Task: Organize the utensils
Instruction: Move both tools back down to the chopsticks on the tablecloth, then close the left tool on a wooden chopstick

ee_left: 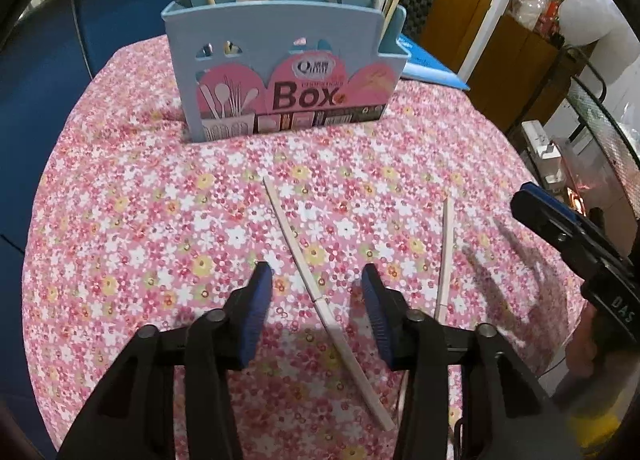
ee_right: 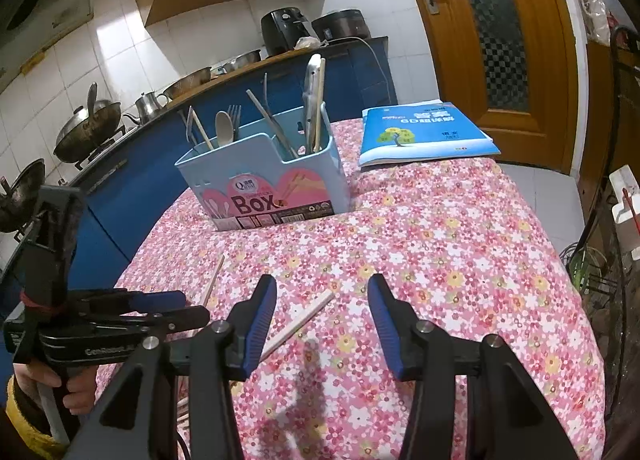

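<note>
Lowering the spread, empty left gripper [ee_left: 316, 280] squarely astride the pale wooden chopstick [ee_left: 316, 280] on the pink floral tablecloth [ee_left: 140, 220], right gripper [ee_right: 322, 292] likewise parted, closing mid-length for a level lift toward the light-blue plastic utensil box [ee_left: 280, 60]

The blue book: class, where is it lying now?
In the right wrist view, the blue book lies flat on the floral tablecloth at the table's far edge, right of the utensil box.

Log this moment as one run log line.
left gripper: open over chopstick | right gripper: open, empty | second chopstick: on tablecloth | utensil box: upright
</note>
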The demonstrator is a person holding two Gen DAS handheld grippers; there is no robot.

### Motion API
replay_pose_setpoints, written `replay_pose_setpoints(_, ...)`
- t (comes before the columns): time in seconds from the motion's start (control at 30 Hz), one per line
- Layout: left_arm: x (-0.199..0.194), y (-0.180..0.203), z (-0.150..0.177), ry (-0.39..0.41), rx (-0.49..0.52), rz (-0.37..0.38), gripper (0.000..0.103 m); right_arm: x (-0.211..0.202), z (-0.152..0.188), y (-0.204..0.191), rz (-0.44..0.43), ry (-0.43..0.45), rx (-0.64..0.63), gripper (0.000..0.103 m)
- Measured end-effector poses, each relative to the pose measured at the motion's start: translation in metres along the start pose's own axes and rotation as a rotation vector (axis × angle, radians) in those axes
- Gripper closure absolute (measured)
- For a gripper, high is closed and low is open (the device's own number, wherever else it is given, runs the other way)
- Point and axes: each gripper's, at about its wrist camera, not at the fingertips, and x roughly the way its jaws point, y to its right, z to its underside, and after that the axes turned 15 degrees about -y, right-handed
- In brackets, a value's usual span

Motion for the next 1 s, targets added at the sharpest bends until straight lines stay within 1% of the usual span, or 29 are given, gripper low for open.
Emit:
replay_pose_setpoints(0.07,0.006,0.0,-0.003,-0.023,-0.006,-0.003,0.069,0.0,0.001,0.002,-0.004,0.0,0.004,0.052)
replay_pose_setpoints(0.1,0.01,0.001,-0.005,-0.038,-0.011,-0.007,0.07,0.0,0.002,0.004,-0.007,0.001,0.007,0.052)
replay_pose_setpoints(0.3,0.015,0.009,-0.014,-0.057,0.016,-0.044,0.072,0.001,0.003,0.01,-0.023,0.003,0.021,0.051)
replay_pose_setpoints(0.4,0.017,0.011,-0.018,-0.052,0.018,-0.063,0.081,0.001,0.004,0.012,-0.032,0.002,0.025,0.051)
replay_pose_setpoints(0.43,0.017,0.01,-0.02,-0.048,0.007,-0.066,0.087,0.002,0.004,0.012,-0.033,0.001,0.025,0.051)
replay_pose_setpoints(0.47,0.018,0.008,-0.021,-0.047,-0.002,-0.062,0.09,0.002,0.005,0.012,-0.035,0.0,0.024,0.051)
replay_pose_setpoints(0.6,0.019,0.0,-0.022,-0.04,-0.033,-0.026,0.095,0.002,0.005,0.011,-0.037,-0.005,0.021,0.051)
replay_pose_setpoints(0.67,0.019,-0.004,-0.021,-0.03,-0.051,-0.006,0.1,0.001,0.005,0.01,-0.041,-0.01,0.019,0.051)
replay_pose_setpoints(0.83,0.011,-0.018,-0.01,-0.004,-0.096,0.061,0.1,0.003,0.004,0.003,-0.044,-0.045,0.005,0.051)
replay_pose_setpoints(1.0,-0.004,-0.031,0.0,0.044,-0.129,0.092,0.101,0.01,0.004,-0.006,-0.057,-0.1,0.002,0.051)
